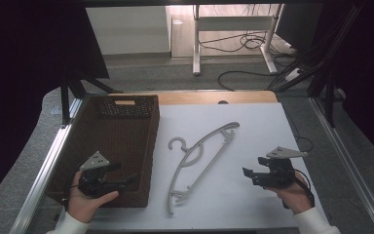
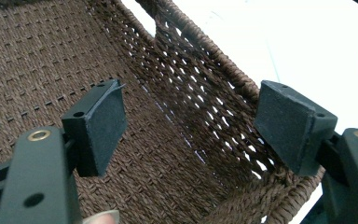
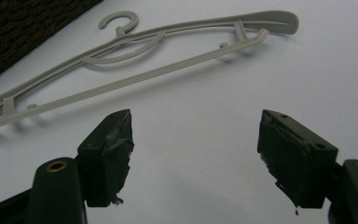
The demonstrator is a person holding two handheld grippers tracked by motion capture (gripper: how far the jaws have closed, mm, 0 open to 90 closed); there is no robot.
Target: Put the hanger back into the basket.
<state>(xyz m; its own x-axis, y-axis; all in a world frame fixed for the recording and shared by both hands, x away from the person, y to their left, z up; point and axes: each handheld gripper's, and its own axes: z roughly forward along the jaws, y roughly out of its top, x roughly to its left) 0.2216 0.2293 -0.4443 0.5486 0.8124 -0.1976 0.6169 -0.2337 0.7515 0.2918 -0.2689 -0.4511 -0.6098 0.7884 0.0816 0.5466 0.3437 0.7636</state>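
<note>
Both tongs gape empty: the right gripper point(image 1: 251, 174) faces the grey plastic hanger point(image 1: 200, 158) mid-desk, likely to be grasped next, the left gripper point(image 1: 122, 176) hovering over the brown woven basket point(image 1: 148, 146) at the desk's left edge.

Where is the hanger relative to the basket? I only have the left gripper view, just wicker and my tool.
Observer: The grey hanger lies flat on the white table, just right of the brown basket, apart from it.
Operator: Is the right tool near it?
Observer: The right tool hovers to the hanger's right, jaws open, nothing between them.
Operator: Which way does the hook point?
Observer: In the high view the hook sits on the basket side, curling toward the far end of the table.
Operator: And my left tool?
Observer: The left tool is over the basket's near end, open and empty.
</note>
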